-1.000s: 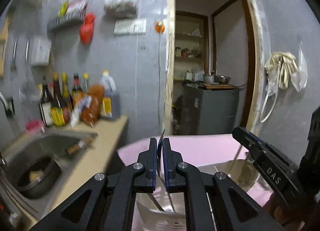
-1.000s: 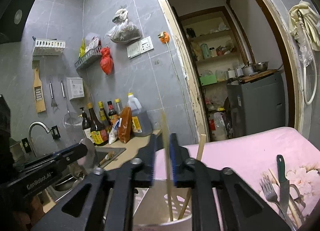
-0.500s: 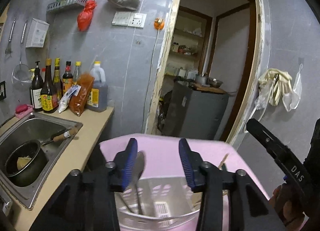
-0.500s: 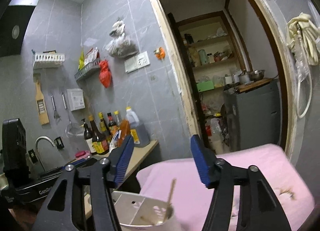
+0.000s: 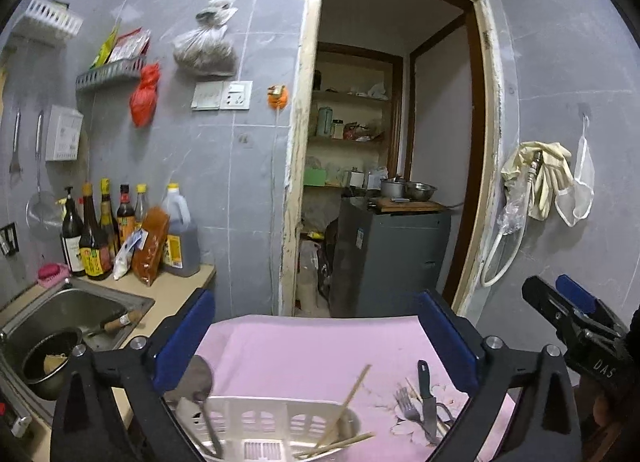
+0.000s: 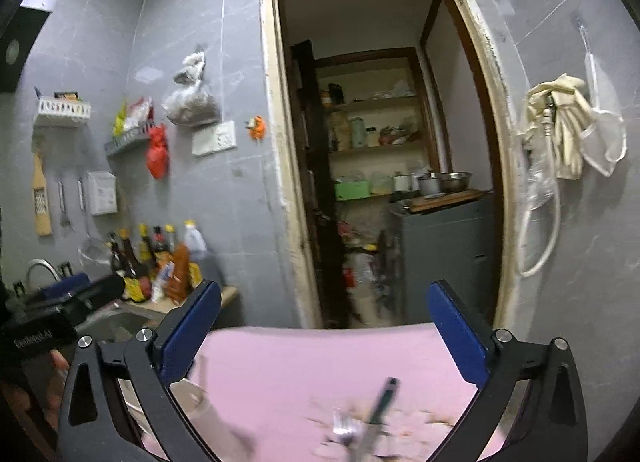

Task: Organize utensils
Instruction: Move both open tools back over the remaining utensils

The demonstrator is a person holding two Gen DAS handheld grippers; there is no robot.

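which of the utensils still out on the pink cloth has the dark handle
The knife, lying beside the fork right of the white basket. Its handle is dark; the fork is bare metal all over.

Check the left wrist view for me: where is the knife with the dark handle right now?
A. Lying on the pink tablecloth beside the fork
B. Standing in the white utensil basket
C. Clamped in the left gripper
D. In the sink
A: the knife lies flat on the pink tablecloth next to the fork, outside the white utensil basket; the left gripper stands open with nothing between its pads.
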